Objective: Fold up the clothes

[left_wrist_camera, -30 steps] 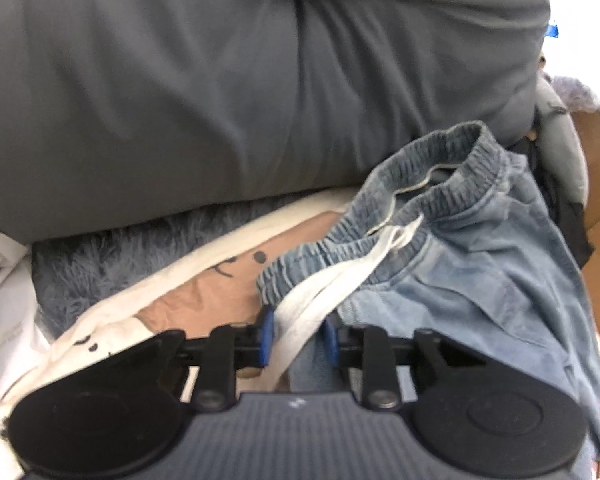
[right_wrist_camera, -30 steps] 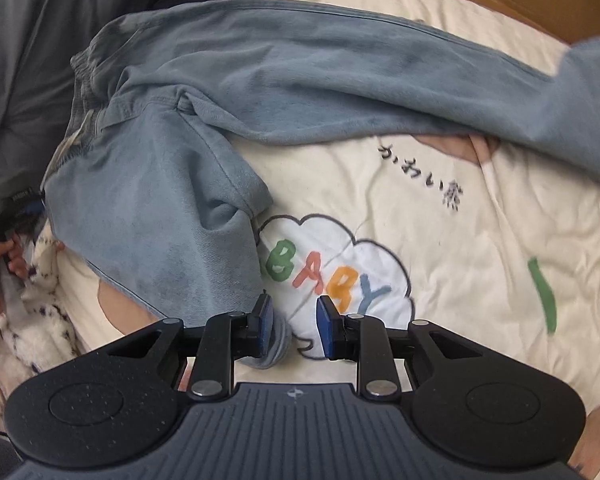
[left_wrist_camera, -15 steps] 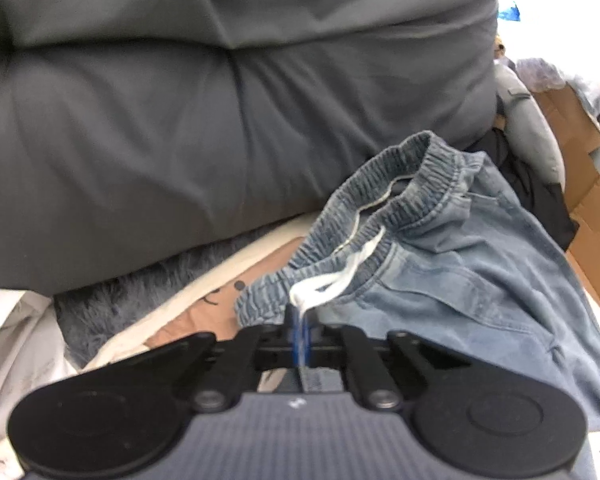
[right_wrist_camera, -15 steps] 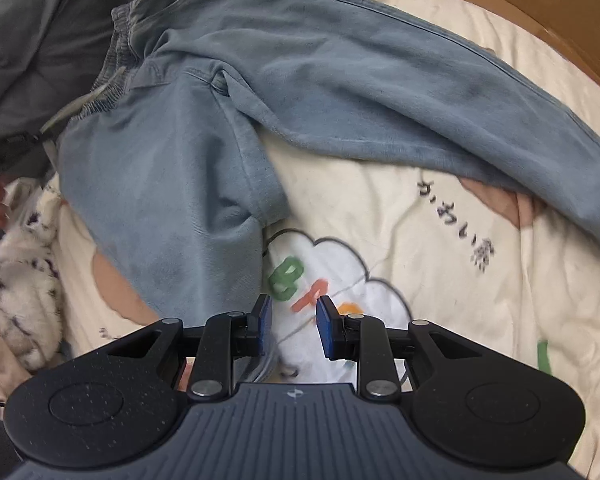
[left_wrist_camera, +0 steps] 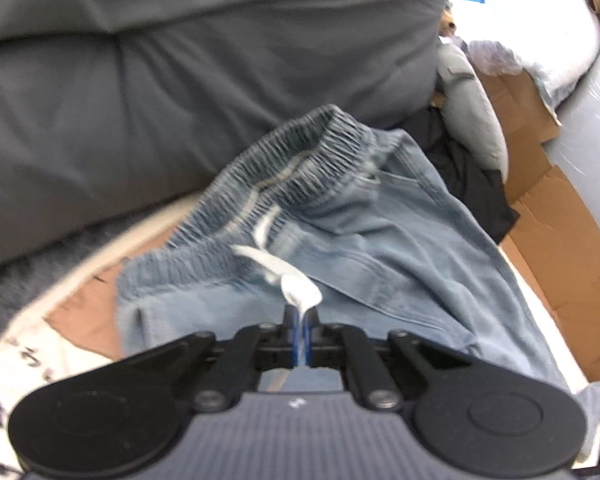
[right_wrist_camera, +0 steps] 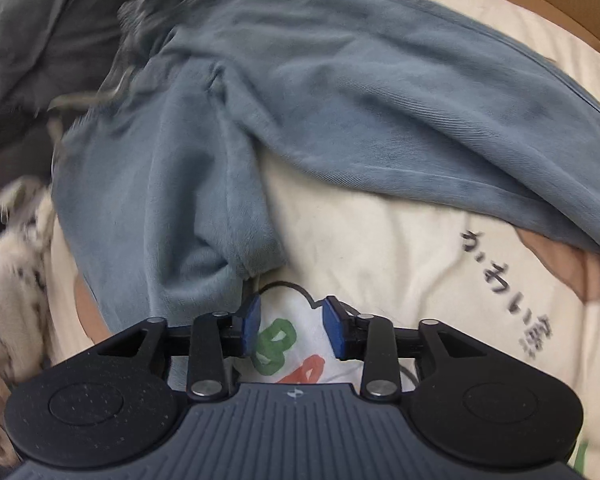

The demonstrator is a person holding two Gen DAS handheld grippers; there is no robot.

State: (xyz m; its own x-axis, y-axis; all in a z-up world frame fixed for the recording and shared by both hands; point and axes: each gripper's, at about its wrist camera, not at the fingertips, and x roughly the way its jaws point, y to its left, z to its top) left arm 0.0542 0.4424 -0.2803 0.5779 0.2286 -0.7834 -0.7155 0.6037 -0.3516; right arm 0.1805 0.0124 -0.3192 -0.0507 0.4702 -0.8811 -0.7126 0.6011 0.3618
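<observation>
Where pinched, drawstring (left_wrist_camera: 300, 292) inside left gripper (left_wrist_camera: 299, 330).

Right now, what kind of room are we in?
Probably a bedroom, working on a bed. The blue jeans lie on a cream quilt printed with cartoon letters, against a big grey duvet. Flattened cardboard and a white pillow lie at the side.

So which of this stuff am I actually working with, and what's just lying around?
In play:
- jeans
- drawstring, pinched in the shut left tongs
- right tongs, open, nothing between them

Lying about:
- cream blanket
- grey cushion
- cardboard
- black cloth
</observation>
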